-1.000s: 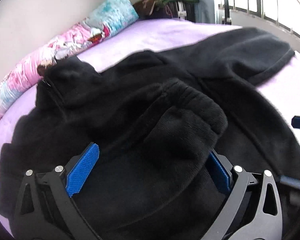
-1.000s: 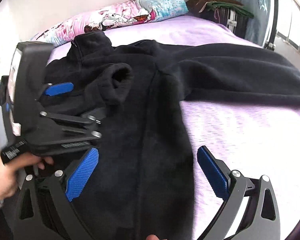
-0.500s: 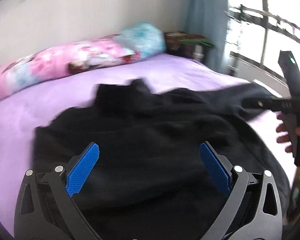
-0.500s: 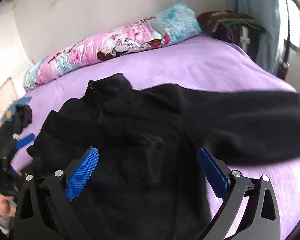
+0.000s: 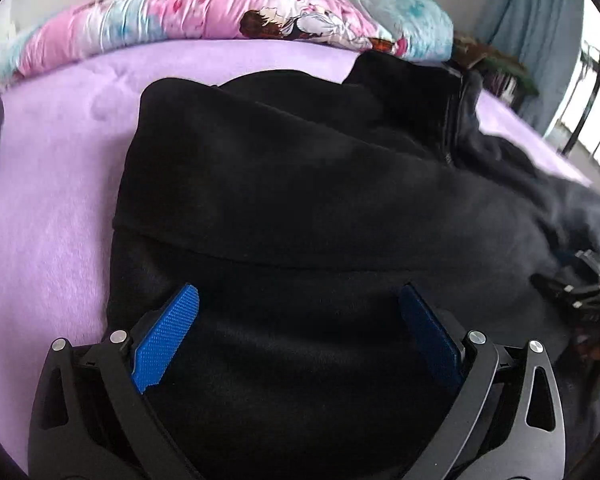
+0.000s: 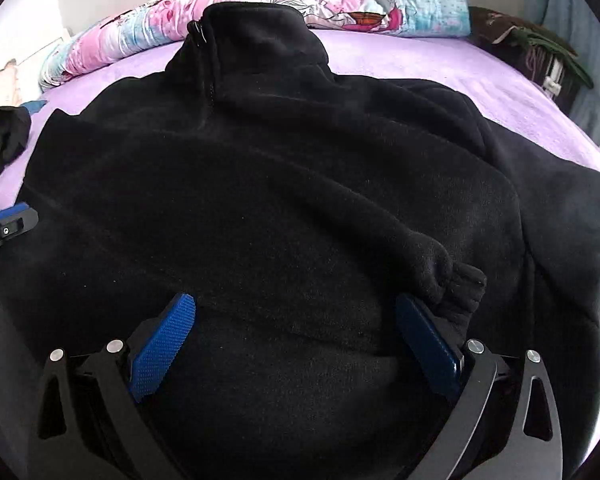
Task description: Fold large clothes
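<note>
Between your left tongs, spread wide and gripping nothing, lies the black fleece jacket on the purple bedsheet. Your right tongs are equally wide, hovering over the jacket's body; a folded sleeve cuff sits just beside their right finger. Beyond the collar lies a printed bolster.
</note>
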